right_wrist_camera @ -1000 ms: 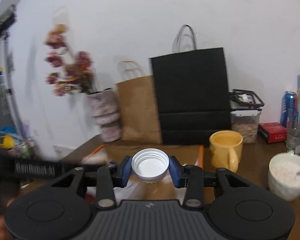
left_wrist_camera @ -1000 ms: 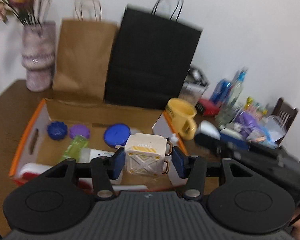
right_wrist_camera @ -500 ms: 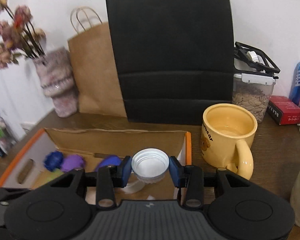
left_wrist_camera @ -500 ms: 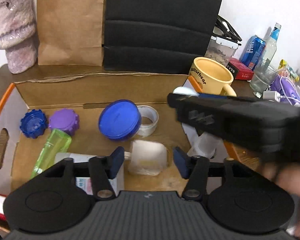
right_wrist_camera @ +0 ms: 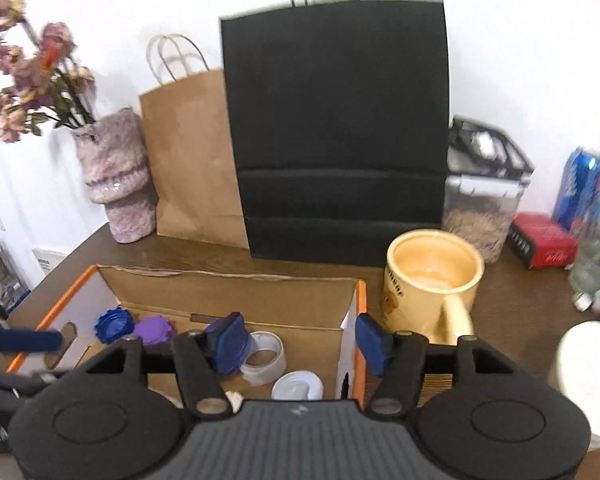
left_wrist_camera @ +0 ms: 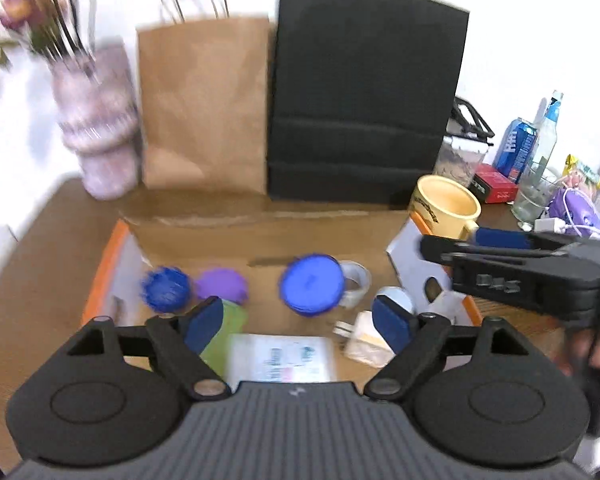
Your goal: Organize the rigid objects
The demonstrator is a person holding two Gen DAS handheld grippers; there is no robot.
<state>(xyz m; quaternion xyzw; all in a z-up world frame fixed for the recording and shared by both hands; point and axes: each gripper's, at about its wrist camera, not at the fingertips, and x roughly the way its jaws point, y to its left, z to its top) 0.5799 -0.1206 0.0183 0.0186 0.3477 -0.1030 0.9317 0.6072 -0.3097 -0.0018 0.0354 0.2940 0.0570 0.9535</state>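
Note:
A shallow cardboard box (left_wrist_camera: pixel 204 236) with orange edges (right_wrist_camera: pixel 360 296) holds several small things. The white cube charger (left_wrist_camera: pixel 364 344) lies in the box near the right wall. The white cap (right_wrist_camera: pixel 298 386) lies beside a tape roll (right_wrist_camera: pixel 266 354) and also shows in the left wrist view (left_wrist_camera: pixel 396 296). A blue lid (left_wrist_camera: pixel 312 284), a purple lid (left_wrist_camera: pixel 220 284) and a dark blue cap (left_wrist_camera: pixel 166 288) lie further in. My left gripper (left_wrist_camera: pixel 298 324) is open and empty above the box. My right gripper (right_wrist_camera: pixel 300 342) is open and empty over the box's right end.
A yellow mug (right_wrist_camera: pixel 432 276) stands just right of the box. A black bag (right_wrist_camera: pixel 336 128), a brown bag (right_wrist_camera: pixel 188 160) and a vase (right_wrist_camera: pixel 116 176) stand behind. A food container (right_wrist_camera: pixel 484 200), red box (right_wrist_camera: pixel 544 244), can and bottle crowd the right. A green bottle (left_wrist_camera: pixel 224 336) and white packet (left_wrist_camera: pixel 280 356) lie in the box.
Both grippers have opened. The left one let go of the white cube charger, the right one let go of the white cap, and both things now lie in the box. The left gripper has risen.

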